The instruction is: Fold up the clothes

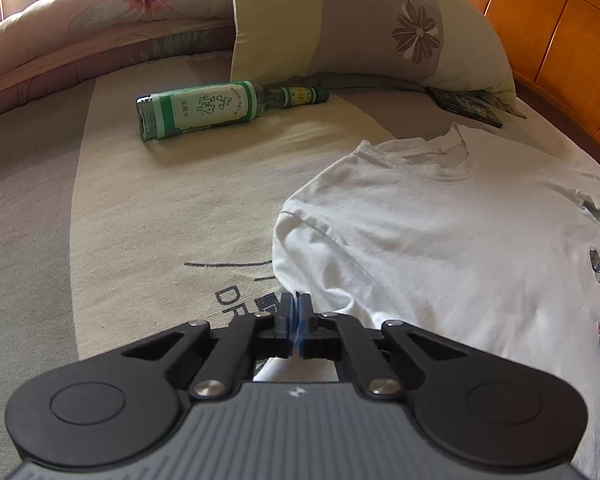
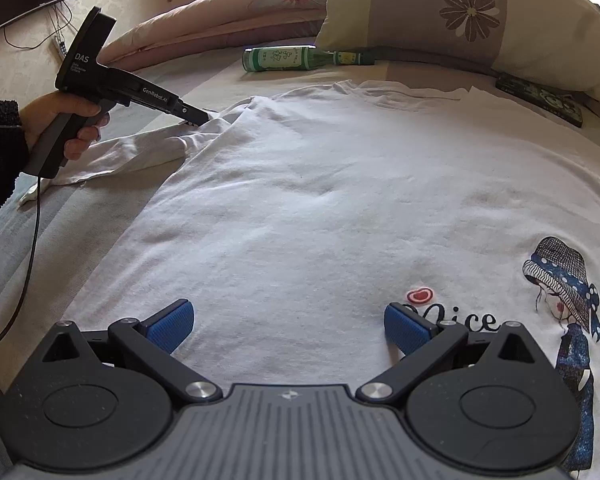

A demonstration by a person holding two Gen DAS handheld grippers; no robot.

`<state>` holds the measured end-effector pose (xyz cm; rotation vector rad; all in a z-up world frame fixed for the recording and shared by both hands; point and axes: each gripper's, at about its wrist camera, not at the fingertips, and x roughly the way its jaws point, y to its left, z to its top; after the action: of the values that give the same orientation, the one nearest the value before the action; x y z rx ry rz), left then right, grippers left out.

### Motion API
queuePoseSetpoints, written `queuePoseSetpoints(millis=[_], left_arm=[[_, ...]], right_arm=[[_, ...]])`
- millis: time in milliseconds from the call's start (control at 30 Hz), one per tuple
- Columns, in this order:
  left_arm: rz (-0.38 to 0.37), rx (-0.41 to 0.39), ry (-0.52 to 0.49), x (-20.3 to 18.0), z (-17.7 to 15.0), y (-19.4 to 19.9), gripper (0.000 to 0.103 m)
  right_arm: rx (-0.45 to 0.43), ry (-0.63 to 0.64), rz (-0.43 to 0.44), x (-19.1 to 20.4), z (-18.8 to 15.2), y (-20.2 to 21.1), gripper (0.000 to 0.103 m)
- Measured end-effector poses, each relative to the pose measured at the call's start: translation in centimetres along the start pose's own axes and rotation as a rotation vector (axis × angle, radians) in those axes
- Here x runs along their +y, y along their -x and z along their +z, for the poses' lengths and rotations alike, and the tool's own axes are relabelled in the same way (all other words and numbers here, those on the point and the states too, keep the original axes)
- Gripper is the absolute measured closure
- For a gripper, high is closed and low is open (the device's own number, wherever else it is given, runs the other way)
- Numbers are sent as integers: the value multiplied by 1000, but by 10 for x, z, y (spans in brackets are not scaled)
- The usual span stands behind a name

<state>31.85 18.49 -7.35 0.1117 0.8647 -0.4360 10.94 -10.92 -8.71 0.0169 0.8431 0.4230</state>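
One soft white cotton T-shirt point(image 2: 320, 200) lies flat on the woven bed point(image 1: 100, 208). Left hand-held gripper point(image 1: 299, 322) pinches its bunched sleeve edge; right hand-held gripper point(image 2: 289, 326) hovers, blue ribbed pads spread.

the t-shirt point(image 2: 320, 200) lies spread flat on the bed point(image 1: 120, 208), collar toward the pillow point(image 2: 472, 16). behind it a bottle point(image 2: 300, 58) lies on its side (neck toward the pillow), just before the pillow's foot. a folded quilt point(image 1: 100, 12) lies behind the bottle, to the pillow's left. the left hand-held gripper point(image 2: 198, 118) sits at the shirt's left sleeve; the right hand-held gripper point(image 2: 288, 326) is over its lower part.
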Motion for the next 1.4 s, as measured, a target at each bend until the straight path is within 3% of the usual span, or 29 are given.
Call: queuePoseSetpoints(millis=[167, 333, 400, 533, 700, 733, 867, 967, 1100, 1267, 1400], left_arm=[[129, -34, 5, 8, 12, -1, 103], [183, -44, 34, 22, 29, -15, 103], [196, -52, 51, 26, 35, -21, 103], [140, -72, 73, 28, 33, -16, 100], [151, -48, 0, 18, 12, 14, 96], [159, -45, -10, 17, 7, 22, 94], [182, -55, -43, 21, -21, 53, 70], [259, -68, -88, 28, -42, 69, 68], [322, -47, -11, 59, -63, 79, 68], [344, -95, 104, 100, -76, 97, 69], [274, -14, 202, 126, -84, 92, 69]], right_arm=[[-5, -15, -3, -3, 0, 1, 0], [-14, -28, 9, -7, 0, 0, 0], [-13, -23, 11, -8, 1, 0, 0], [-12, -18, 16, -9, 1, 2, 0], [-19, -25, -2, -9, 1, 2, 0], [-15, -29, -12, -8, 1, 3, 0], [-4, -38, -47, -2, 2, 7, 0], [-15, -25, -62, 6, 3, 14, 0], [-26, 0, -76, 20, 6, 21, 0], [-30, 50, -78, 39, 11, 23, 0], [-22, 78, -79, 52, 11, 21, 0]])
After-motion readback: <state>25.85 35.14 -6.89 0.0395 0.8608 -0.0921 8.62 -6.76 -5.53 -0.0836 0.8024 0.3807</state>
